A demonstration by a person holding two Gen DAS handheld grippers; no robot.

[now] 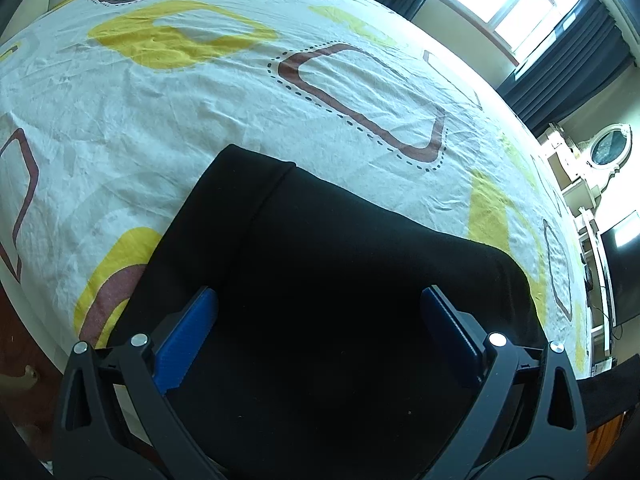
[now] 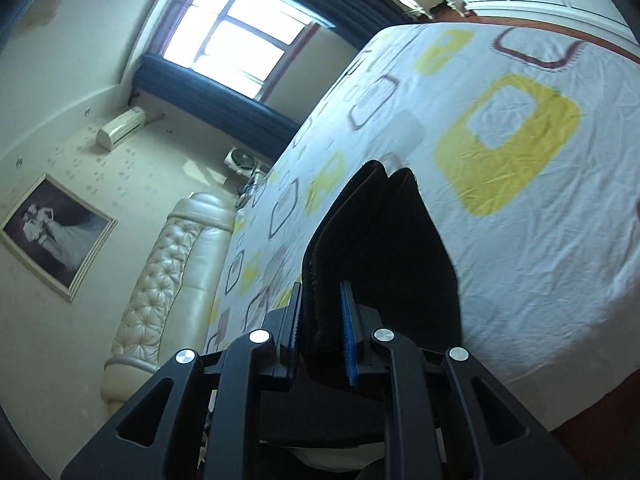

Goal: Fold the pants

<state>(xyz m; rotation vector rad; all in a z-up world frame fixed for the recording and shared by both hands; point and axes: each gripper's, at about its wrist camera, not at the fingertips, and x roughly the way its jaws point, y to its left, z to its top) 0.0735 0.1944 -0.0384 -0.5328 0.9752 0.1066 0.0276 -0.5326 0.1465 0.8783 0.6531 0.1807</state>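
My right gripper [image 2: 320, 320] has its fingers [image 2: 347, 332] pinching a thick stacked edge of the black pants [image 2: 380, 248], several layers held together and lifted off the bed sheet [image 2: 540, 240]. My left gripper [image 1: 320, 336] has its fingers [image 1: 188, 340] spread wide, gripping nothing, poised over the broad folded panel of the pants [image 1: 320, 260], which lies flat near the edge of the bed sheet [image 1: 200, 100].

I judge the fold is well along, and what is in hand is carrying the pinched end across the panel. To do it well I should keep the layers squeezed evenly so none slips out, bring the left fingers down to pin the flat part at the intended crease, then lay the lifted end over low and straight so the edges line up. The dark cloth hides its seams, so I would align by the outline.
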